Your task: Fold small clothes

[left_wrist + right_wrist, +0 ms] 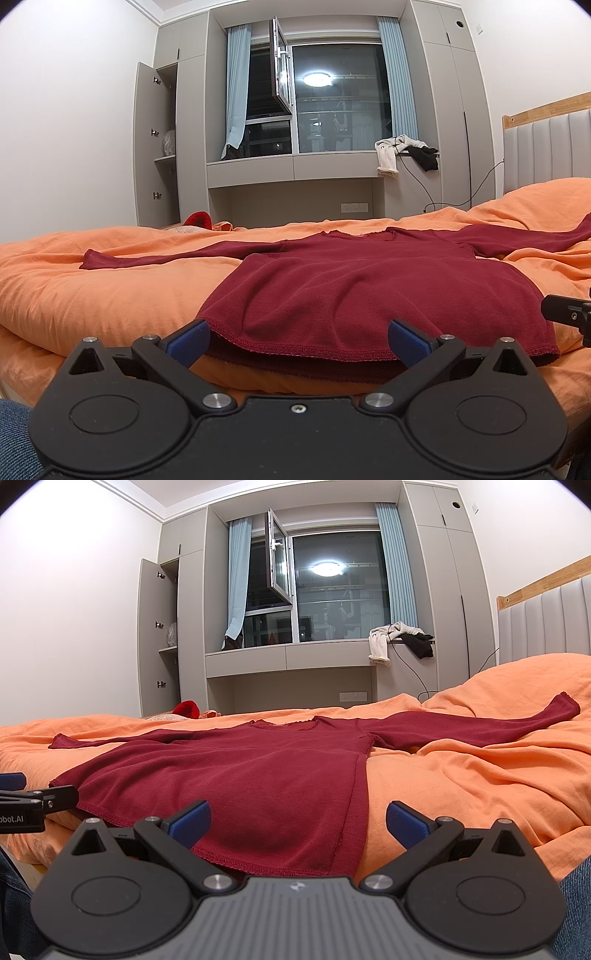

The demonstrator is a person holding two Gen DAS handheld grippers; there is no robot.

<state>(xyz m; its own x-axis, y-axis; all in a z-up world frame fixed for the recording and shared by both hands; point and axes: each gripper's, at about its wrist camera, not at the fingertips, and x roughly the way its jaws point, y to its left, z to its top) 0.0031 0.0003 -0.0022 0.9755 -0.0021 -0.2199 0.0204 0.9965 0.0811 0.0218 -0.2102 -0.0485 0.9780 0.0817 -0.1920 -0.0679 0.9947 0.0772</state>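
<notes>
A dark red long-sleeved top (pixel 332 280) lies flat on the orange bed cover (pixel 92 295), both sleeves spread out to the sides, the hem nearest me. My left gripper (pixel 297 341) is open, its blue pads on either side of the hem's left part, holding nothing. My right gripper (pixel 297 821) is open over the hem's right corner of the same top (pixel 240 771), also empty. Each gripper shows at the edge of the other's view: the right one (pixel 565 314), the left one (pixel 33 801).
The orange cover (pixel 461 775) is wrinkled and rises toward the padded headboard (pixel 546 620) at right. A small red item (pixel 197 219) lies at the bed's far edge. Beyond stand a grey wardrobe with an open door (pixel 155 147), a window and clothes on the sill (pixel 402 151).
</notes>
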